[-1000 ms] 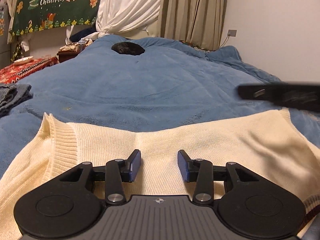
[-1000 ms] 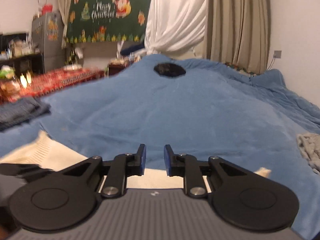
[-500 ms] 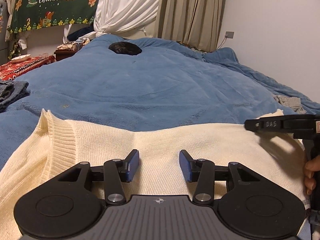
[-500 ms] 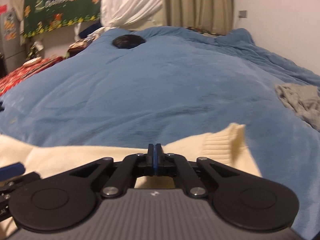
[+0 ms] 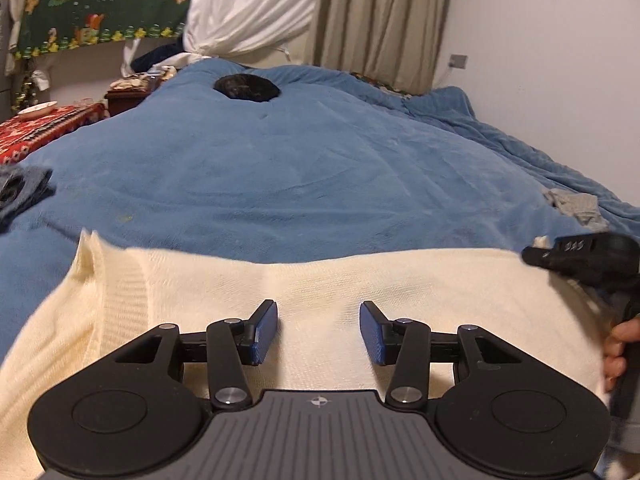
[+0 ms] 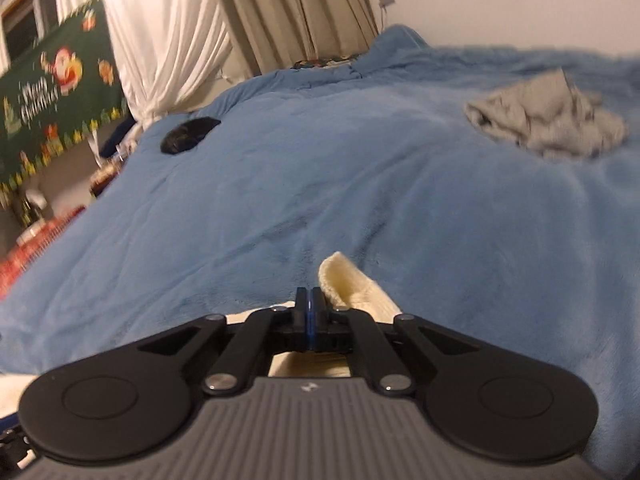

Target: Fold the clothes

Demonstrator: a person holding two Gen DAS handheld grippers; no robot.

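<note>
A cream knitted sweater (image 5: 320, 280) lies spread across a blue blanket (image 5: 320, 160). My left gripper (image 5: 319, 332) hovers low over its middle, open, with only flat fabric beneath the gap. My right gripper (image 6: 308, 304) is shut, pads pressed together, and no fabric shows between them. It sits at the sweater's right end, where the ribbed corner (image 6: 352, 284) curls up just beside its right finger. In the left wrist view the right gripper (image 5: 532, 254) appears at the far right edge, held by a hand (image 5: 616, 344).
A crumpled grey garment (image 6: 548, 120) lies on the blanket to the right. A dark round object (image 5: 246, 87) rests far back on the bed. Dark folded cloth (image 5: 20, 188) is at the left edge. A red-covered table (image 5: 40, 128) stands beyond it.
My right gripper's jaws closed, and it travelled right along the sweater to its right corner while rolling. The left gripper stayed put and open.
</note>
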